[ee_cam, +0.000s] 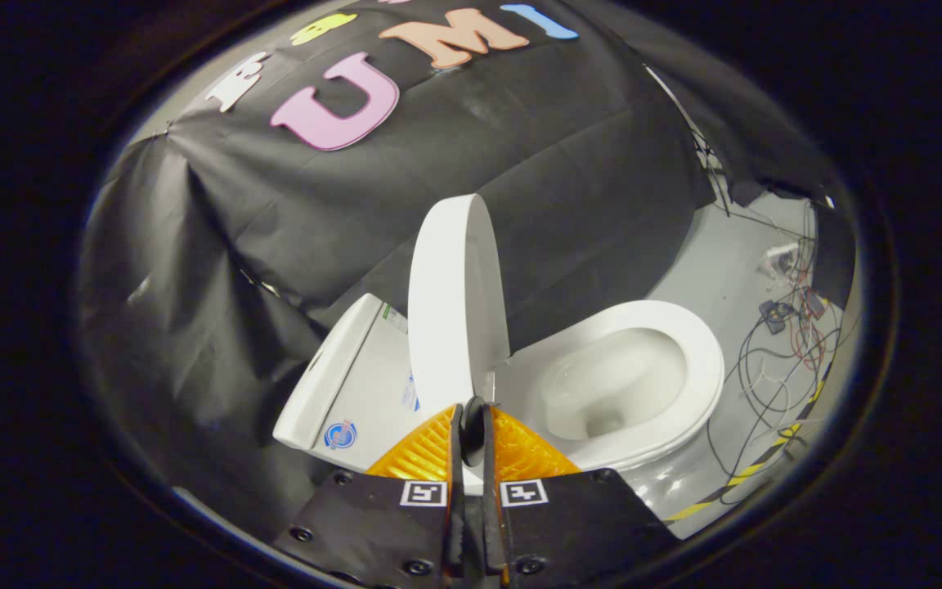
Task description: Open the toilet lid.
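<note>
Two orange fingers (pixel 426 452) of my tool (pixel 471 409) run forward side by side, pressed almost flush, with only a thin dark slit between them. Their black tips meet right at the lower edge of the toilet lid (pixel 455 303), but I cannot tell whether they actually pinch that edge or merely rest against it, since the tips hide the contact. I hold the tool level-ish and aimed straight at the lid's base, its black body with two square markers low in front of me.

The lid stands raised, nearly upright, its long axis running up and away from my fingertips and leaning slightly to the right at the top. I see it almost edge-on, its broad white face turned toward the left, toward the tank (pixel 348 384). The tank lies just left of the fingers, tilted in this view, with a round blue sticker near its lower corner.

To the right of the lid, the seat (pixel 704 360) and open bowl (pixel 610 384) lie uncovered, the bowl's long axis stretching away from the hinge toward the right. Beyond the bowl, on the grey floor (pixel 724 270), a tangle of cables (pixel 773 360) spreads out, and a yellow-and-black striped tape (pixel 753 470) crosses the floor near them.
</note>
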`<state>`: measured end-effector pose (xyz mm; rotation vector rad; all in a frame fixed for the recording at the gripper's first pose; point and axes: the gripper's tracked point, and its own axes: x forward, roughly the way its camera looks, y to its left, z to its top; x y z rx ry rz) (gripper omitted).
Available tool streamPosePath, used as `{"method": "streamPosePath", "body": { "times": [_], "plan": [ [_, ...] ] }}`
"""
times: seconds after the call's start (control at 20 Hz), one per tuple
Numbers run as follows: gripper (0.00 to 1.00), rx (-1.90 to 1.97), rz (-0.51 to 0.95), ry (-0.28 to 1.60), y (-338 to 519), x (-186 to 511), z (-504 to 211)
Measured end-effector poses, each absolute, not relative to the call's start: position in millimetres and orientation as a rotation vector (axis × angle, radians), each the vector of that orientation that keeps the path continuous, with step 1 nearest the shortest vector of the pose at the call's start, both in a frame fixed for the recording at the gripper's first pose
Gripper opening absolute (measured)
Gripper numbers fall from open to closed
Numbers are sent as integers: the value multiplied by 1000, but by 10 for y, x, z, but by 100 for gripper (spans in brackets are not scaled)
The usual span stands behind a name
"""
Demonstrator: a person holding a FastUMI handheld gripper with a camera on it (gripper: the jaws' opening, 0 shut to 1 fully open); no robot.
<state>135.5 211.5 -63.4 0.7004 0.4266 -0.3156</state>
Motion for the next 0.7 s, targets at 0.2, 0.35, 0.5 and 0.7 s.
{"method": "streamPosePath", "body": {
  "times": [0.2,0.35,0.5,0.7],
  "plan": [
    [9,661,-332,414,2258,1501,-457],
    [9,591,-331,405,2356,1596,-353],
    [9,556,-315,391,2484,1723,-229],
    [9,526,-296,372,2665,1864,-128]
  ]
}}
